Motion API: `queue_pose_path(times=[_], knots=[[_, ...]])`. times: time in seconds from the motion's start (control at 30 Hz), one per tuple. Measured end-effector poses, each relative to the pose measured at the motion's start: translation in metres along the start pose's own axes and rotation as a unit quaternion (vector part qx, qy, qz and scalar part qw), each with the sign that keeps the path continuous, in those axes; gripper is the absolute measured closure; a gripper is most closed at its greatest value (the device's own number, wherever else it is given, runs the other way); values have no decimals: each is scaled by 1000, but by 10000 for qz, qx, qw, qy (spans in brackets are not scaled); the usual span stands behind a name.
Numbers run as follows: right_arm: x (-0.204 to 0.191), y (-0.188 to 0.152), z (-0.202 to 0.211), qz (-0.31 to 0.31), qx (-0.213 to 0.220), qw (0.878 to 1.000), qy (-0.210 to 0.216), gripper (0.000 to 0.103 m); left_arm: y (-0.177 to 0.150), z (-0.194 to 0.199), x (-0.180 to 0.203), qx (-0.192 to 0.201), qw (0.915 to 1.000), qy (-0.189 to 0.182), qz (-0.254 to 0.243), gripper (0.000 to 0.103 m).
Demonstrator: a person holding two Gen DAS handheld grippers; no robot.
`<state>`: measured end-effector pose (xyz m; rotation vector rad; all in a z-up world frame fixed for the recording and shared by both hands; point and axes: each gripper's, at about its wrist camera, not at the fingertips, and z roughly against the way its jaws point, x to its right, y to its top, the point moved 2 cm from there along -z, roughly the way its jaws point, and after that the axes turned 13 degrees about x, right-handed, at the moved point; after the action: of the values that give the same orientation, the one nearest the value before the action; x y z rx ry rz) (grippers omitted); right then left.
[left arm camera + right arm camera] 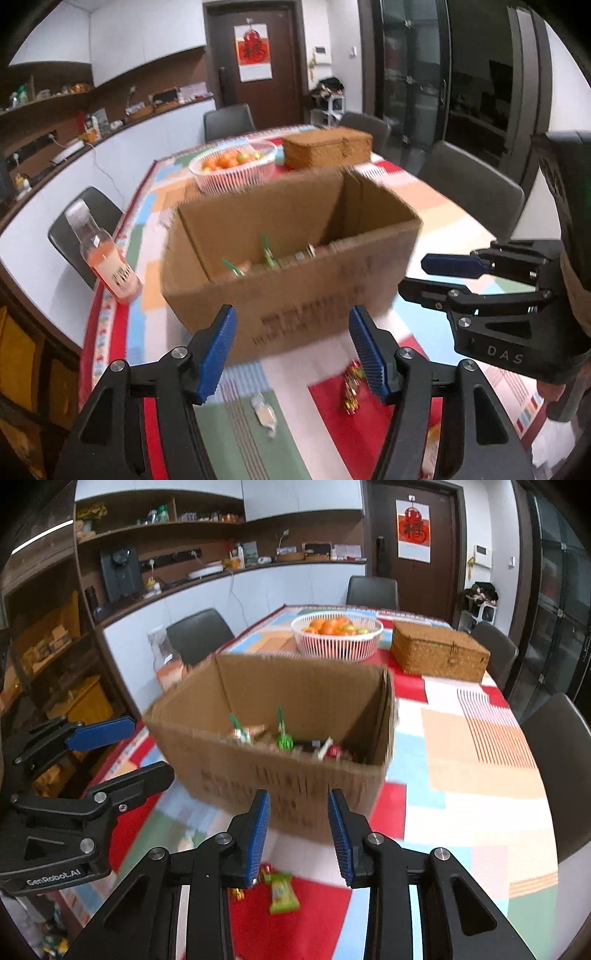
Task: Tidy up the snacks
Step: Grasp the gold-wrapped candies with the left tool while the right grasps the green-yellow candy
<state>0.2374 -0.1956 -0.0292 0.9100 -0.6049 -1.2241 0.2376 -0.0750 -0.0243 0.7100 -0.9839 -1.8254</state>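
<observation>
A cardboard box (295, 258) was seen standing open on the tabletop (480, 775), which was covered by a patchwork cloth. Several wrapped snacks (284, 738) were already lying on its bottom, so part of the sorting was judged to be done.

Loose snacks were still left on the cloth in front of the box. A pale wrapped candy (264, 413) and a red-and-gold wrapped candy (351, 387) were seen close before the left gripper (293, 354), the second one just beside its right-hand finger. In the right wrist view a green snack packet (282, 891) was found lying just below the right gripper (299, 834), with a small red-and-gold piece, probably the same candy, touching or nearly touching its left edge. At least three pieces were therefore judged to remain.

The fingers of the left gripper were spread well apart with nothing between them. The fingers of the right gripper were parted more narrowly, and nothing was held there either. Both grippers were angled down toward the loose pieces, so the next pickups were judged to be in preparation.

Behind the box, a white basket of oranges (336, 635), a woven case (439, 653) and a bottle (103, 254) with pink liquid were left untouched; whether these belonged to the job could not be told.
</observation>
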Motion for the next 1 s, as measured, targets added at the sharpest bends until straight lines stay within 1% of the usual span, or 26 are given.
queue_pose_path(times=[0.2, 0.33, 0.4, 0.6, 0.67, 0.9, 0.97, 1.0], knots=[[0, -35, -3, 115, -371, 9992, 110, 70, -38, -16, 18, -490, 9983, -302, -54, 41], [0, -59, -11, 29, -690, 9974, 209, 70, -60, -28, 25, -740, 9963, -419, -83, 42], [1, -67, -15, -13, -802, 9965, 226, 70, -68, -35, 27, -856, 9952, -471, -84, 44], [6, -90, -24, -124, -1119, 9935, 181, 70, -83, -53, 34, -1005, 9928, -654, 7, 47], [7, -93, -26, -140, -1178, 9928, 171, 70, -85, -59, 35, -1046, 9921, -688, 43, 51], [10, -101, -31, -209, -1350, 9905, 159, 69, -90, -80, 43, -1183, 9901, -758, 64, 60], [11, -102, -32, -225, -1371, 9902, 154, 70, -92, -85, 44, -1217, 9896, -768, 62, 66], [11, -103, -32, -235, -1382, 9900, 160, 69, -93, -88, 45, -1236, 9893, -775, 65, 68]])
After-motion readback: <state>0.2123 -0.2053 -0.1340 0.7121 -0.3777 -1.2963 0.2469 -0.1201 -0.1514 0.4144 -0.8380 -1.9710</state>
